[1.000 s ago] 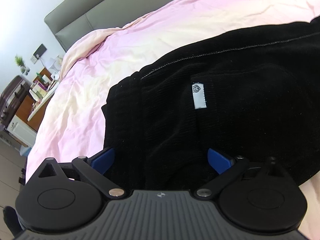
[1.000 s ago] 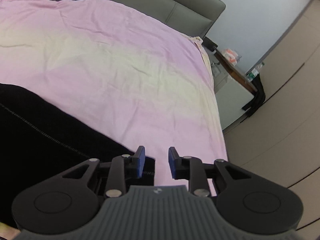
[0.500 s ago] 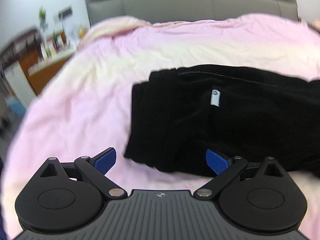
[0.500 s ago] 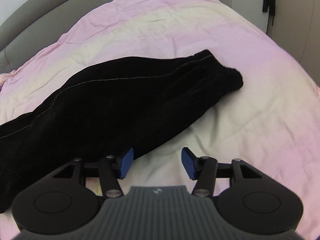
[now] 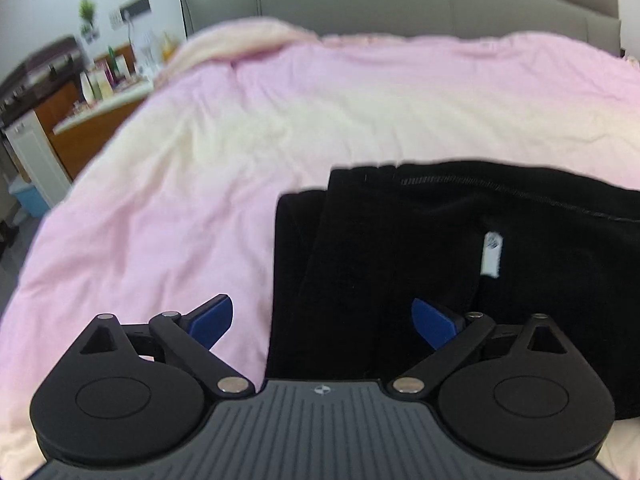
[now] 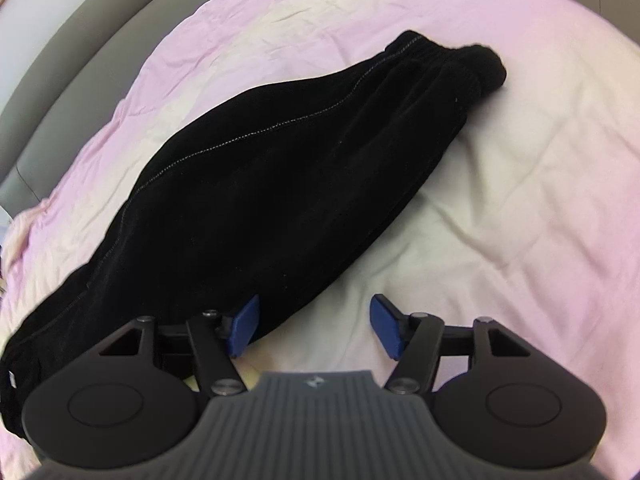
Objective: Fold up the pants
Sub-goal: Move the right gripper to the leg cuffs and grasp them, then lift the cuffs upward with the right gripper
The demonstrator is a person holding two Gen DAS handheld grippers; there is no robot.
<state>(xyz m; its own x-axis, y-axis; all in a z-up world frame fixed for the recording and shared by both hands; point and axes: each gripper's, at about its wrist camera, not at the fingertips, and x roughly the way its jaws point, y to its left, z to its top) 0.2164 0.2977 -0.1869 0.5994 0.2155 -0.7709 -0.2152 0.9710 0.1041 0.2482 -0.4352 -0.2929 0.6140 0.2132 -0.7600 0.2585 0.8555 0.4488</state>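
Observation:
Black pants [image 6: 280,168] lie folded lengthwise on the pink bed cover [image 6: 520,200], running from lower left to the cuffs [image 6: 472,68] at upper right in the right wrist view. In the left wrist view the waistband end [image 5: 400,248] shows with a small white label [image 5: 491,254]. My left gripper [image 5: 322,322] is open and empty, hovering over the waistband's left edge. My right gripper [image 6: 314,326] is open and empty, just above the near edge of the pant legs.
A grey padded headboard [image 5: 400,4] stands at the far end of the bed. A wooden side table with bottles and a plant [image 5: 92,80] stands left of the bed. The cover [image 5: 200,184] spreads wide to the left of the pants.
Both grippers have pulled back and risen from the pants. The right gripper, nearly shut a second ago, has opened and turned to look along the pant legs.

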